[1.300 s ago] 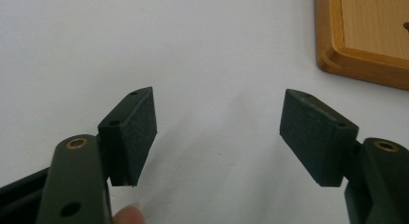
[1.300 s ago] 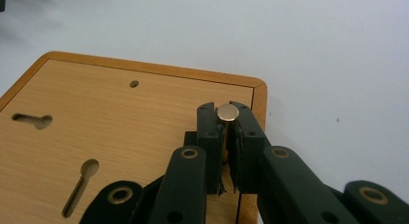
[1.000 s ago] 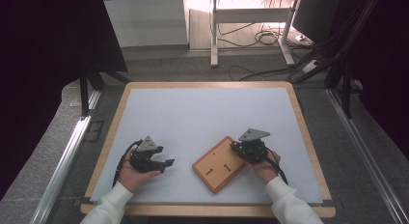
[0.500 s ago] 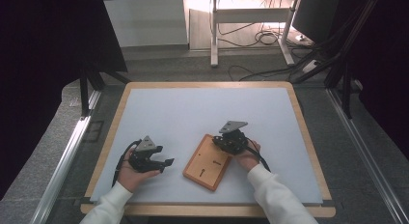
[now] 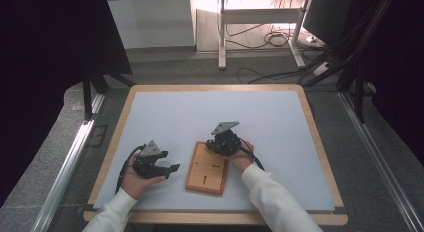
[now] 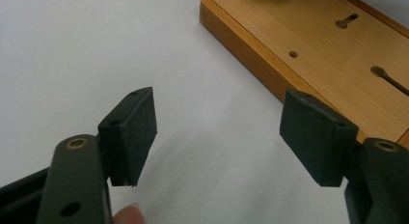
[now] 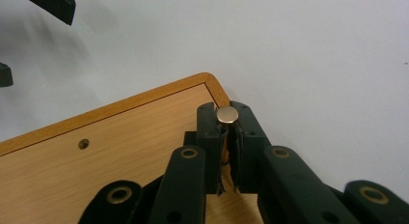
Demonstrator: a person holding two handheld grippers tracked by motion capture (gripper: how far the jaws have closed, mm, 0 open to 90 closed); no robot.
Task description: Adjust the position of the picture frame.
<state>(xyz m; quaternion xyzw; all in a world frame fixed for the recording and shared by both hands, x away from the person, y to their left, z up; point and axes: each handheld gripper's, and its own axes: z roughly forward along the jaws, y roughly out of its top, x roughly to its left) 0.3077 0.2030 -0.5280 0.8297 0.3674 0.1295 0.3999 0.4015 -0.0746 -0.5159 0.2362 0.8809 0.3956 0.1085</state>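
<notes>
A flat wooden board (image 5: 205,173) with keyhole slots lies on the white table top (image 5: 210,112), near the front. At its far right corner, my right gripper (image 5: 220,143) is shut on a small brass round-headed pin (image 7: 227,115). In the right gripper view the jaws (image 7: 226,125) pinch the pin's stem just under its head, above the board (image 7: 111,161). My left gripper (image 5: 169,161) rests on the table left of the board, open with nothing between its pads (image 6: 137,132). In the left gripper view the board (image 6: 299,40) lies just beyond the right pad.
The table has a wooden rim (image 5: 320,142). Metal rails (image 5: 70,162) run along both sides, and dark curtains hang beyond them. Desk legs and cables (image 5: 270,39) stand on the floor past the far edge. The left gripper's jaw tips (image 7: 53,4) appear top left in the right gripper view.
My right gripper has moved left with the pin. The board has slid left with it and turned from a diagonal to nearly lengthwise. The left gripper has stayed put.
</notes>
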